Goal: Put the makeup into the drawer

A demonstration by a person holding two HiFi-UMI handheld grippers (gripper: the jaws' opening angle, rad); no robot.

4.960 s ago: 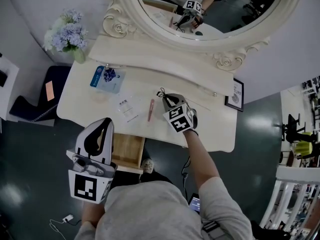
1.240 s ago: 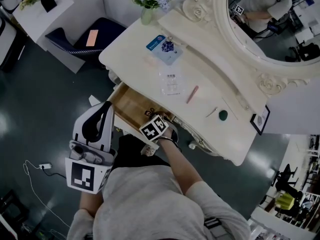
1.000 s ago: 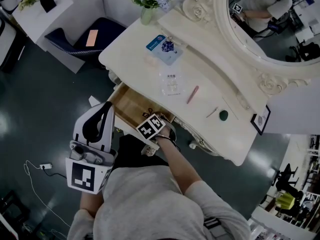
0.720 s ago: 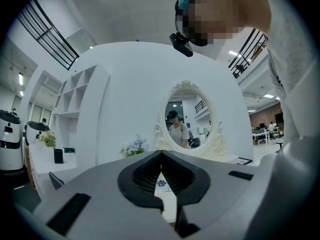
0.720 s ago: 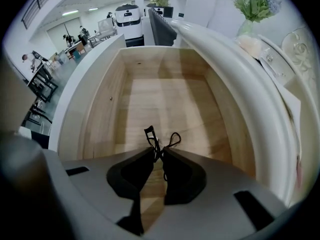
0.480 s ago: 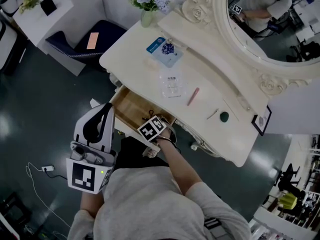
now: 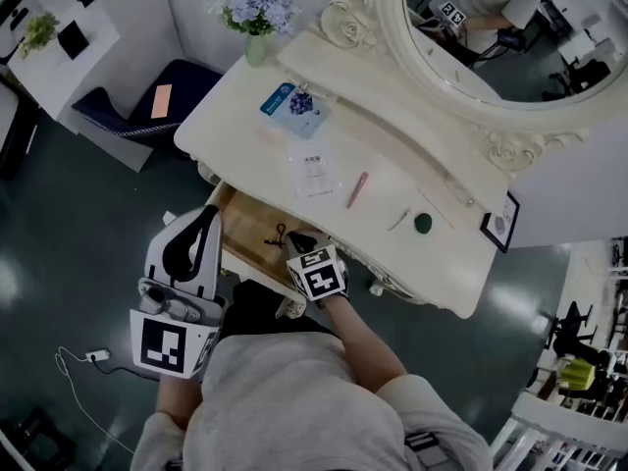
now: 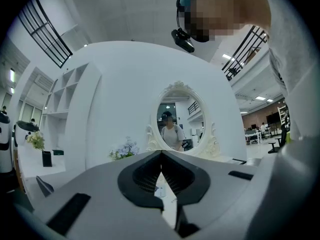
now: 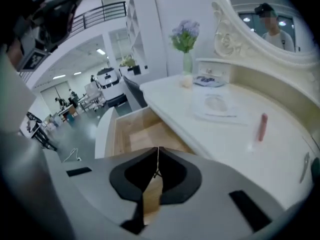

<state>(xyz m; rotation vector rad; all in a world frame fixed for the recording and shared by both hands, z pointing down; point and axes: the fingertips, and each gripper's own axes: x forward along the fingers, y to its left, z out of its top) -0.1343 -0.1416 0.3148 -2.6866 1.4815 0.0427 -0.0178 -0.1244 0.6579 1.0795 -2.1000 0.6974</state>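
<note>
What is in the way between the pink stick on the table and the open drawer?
Nothing visible: the tabletop between the pink stick and the open drawer is bare. The shut right gripper hangs over the drawer.

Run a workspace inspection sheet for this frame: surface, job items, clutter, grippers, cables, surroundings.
Surface: cream vanity top, wooden drawer pulled open below it.
Job's things: pink tube, thin stick, dark round item, clear sachet, blue packet, all on the top; nothing seen in the drawer's visible part.
Clutter: framed picture, vase of flowers.
Grippers: right gripper over the drawer, fingers just closed, shut, nothing between; left gripper shut, empty, short of the table.
Cables: white lead on the floor.
Surroundings: oval mirror, dark padded seat, dark floor.
</note>
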